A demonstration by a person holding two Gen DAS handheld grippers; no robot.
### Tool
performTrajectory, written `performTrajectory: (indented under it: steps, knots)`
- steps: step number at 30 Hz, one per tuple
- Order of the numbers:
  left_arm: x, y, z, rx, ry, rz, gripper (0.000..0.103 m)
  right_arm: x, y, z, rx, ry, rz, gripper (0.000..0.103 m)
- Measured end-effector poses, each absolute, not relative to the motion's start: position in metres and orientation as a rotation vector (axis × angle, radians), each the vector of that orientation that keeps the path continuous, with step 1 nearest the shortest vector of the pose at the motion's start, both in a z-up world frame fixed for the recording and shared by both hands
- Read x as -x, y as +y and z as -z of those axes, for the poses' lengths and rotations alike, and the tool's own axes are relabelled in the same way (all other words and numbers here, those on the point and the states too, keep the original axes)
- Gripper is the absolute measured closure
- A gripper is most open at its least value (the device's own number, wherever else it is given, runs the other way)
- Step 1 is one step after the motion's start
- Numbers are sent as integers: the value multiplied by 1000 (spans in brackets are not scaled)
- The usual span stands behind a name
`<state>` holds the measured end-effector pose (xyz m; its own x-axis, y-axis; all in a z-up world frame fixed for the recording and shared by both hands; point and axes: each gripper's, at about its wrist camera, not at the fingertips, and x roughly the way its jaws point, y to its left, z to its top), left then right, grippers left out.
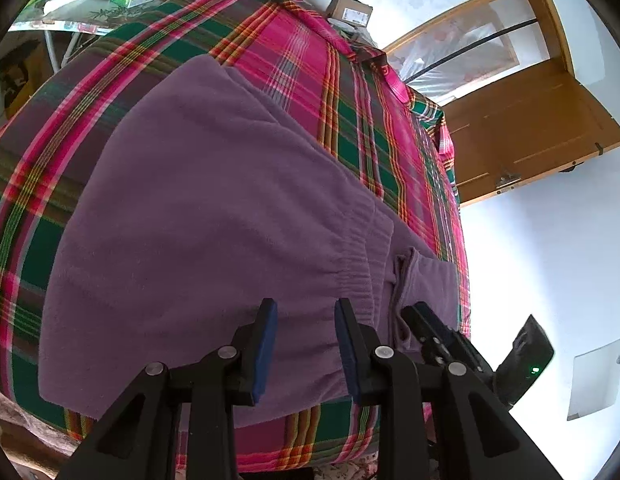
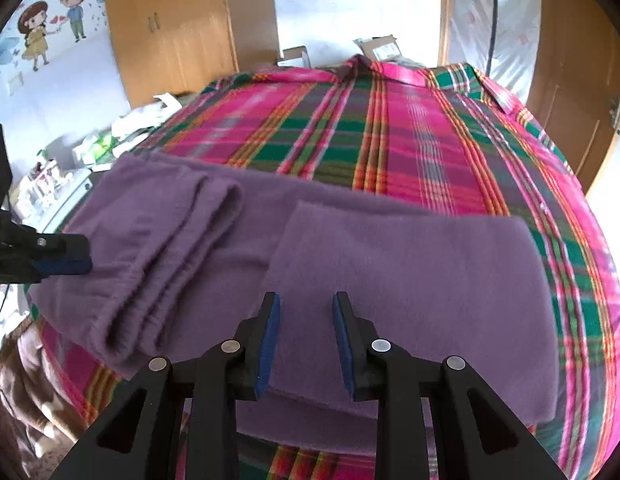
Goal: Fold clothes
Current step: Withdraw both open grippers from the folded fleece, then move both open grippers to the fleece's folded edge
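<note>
Purple fleece trousers (image 2: 389, 280) lie partly folded on plaid-covered bed (image 2: 429, 128), near edge. Soft, light, limp; likely drapes, not slippery. Grip elastic waistband (image 1: 361, 256) or folded edge. Left tool (image 1: 306, 344), right tool (image 2: 304, 340): fingers apart, empty, hovering over fabric.

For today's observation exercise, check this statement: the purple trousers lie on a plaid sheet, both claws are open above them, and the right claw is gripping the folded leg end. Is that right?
Not quite. The right claw grips nothing: the right wrist view shows its jaws apart, with the folded leg end lying loose beyond them. The rest holds: the purple trousers lie on the plaid sheet, and the left claw is open too.
</note>
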<state>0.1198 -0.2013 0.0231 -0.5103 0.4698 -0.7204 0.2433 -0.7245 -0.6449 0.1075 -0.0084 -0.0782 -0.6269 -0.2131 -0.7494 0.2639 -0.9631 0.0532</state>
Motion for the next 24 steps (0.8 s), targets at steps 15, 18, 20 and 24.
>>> performTrajectory:
  steps: [15, 18, 20, 24]
  knots:
    - [-144, -239, -26, 1409, -1154, -2414, 73, -139, -51, 46, -1021, 154, 2606, 74]
    - [-150, -253, -25, 1397, -1190, -2431, 73, -150, -77, 41, -953, 226, 2561, 74]
    - [-154, -261, -24, 1391, -1213, -2441, 73, -154, -92, 40, -928, 260, 2526, 74]
    - [-161, -277, -22, 1390, -1248, -2450, 73, -159, -121, 43, -908, 271, 2447, 74]
